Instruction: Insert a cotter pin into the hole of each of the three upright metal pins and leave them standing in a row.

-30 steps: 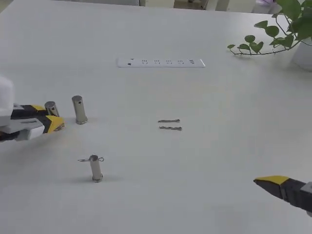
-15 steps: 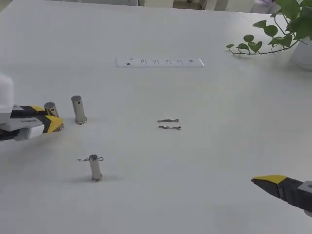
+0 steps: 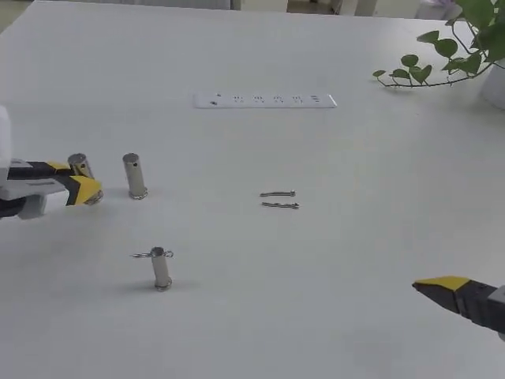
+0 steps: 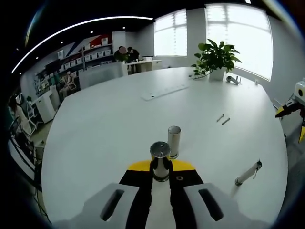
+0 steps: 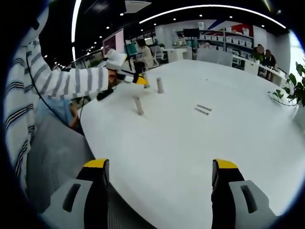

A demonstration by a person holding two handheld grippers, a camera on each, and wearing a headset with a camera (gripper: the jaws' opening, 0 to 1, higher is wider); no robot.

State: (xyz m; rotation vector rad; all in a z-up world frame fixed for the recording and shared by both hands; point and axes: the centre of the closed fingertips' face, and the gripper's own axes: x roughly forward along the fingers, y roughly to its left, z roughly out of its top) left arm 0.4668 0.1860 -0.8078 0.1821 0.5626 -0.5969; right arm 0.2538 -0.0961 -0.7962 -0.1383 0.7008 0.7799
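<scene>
At nine o'clock on the table (image 3: 355,260), the left gripper (image 3: 77,180) clamps its yellow-tipped jaws on the held pin (image 3: 78,165). The left gripper view shows the jaws pressed on either side of the pin's base. That low grip looks meant to keep the pin upright and leave its top clear for a cotter.

Just beside it, toward three o'clock, the bare pin (image 3: 134,175) stands alone with nothing through it; the two form the start of a row. Toward five o'clock from them, well apart and nearer the person, the done pin (image 3: 161,268) stands with a cotter through its head. It sits off the line, so it probably needs shifting to join the row.

Near the table's middle the cotters (image 3: 278,199) lie side by side and parallel, between the two grippers. At twelve o'clock lies a power strip (image 3: 264,100), and at two o'clock a plant (image 3: 461,35) trails over the table.

At four o'clock the right gripper (image 5: 160,167) hovers near the table's edge, its jaws wide apart, holding and touching nothing. It seems kept free to fetch a cotter while the left steadies its pin. By this reading, one pin of three is finished.
</scene>
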